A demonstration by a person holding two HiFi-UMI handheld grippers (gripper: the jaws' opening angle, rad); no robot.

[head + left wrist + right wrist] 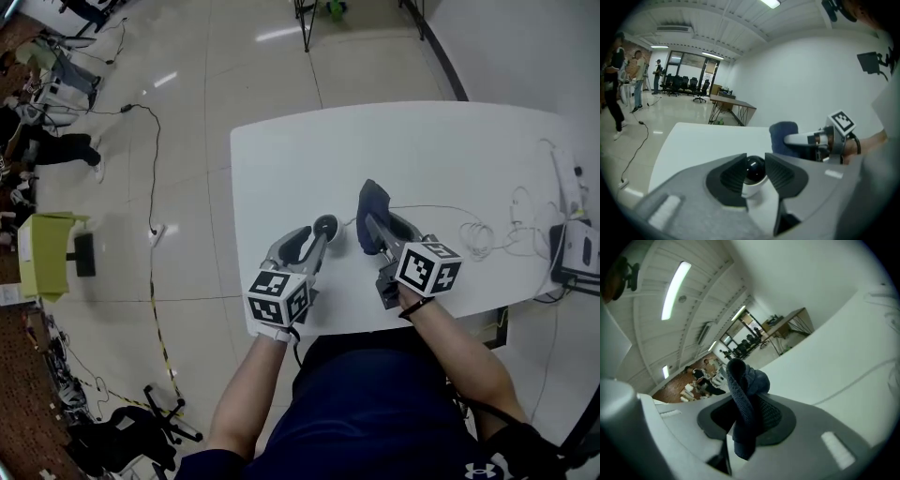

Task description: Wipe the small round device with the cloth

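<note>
We only get the device [753,169] dome, lower centre; left jaws hide its sides, and the cloth [745,404] bottom end is lost between right jaws.

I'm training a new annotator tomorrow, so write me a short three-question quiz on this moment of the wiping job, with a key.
1. True or false: the right gripper is clamped on the cloth.
2. What stands between the jaws of the left gripper? A) a sponge B) the small round device C) nothing
3. Fill in: both grippers are held over a table whose top is ____ in colour.

Key: 1 true; 2 B; 3 white.
</note>
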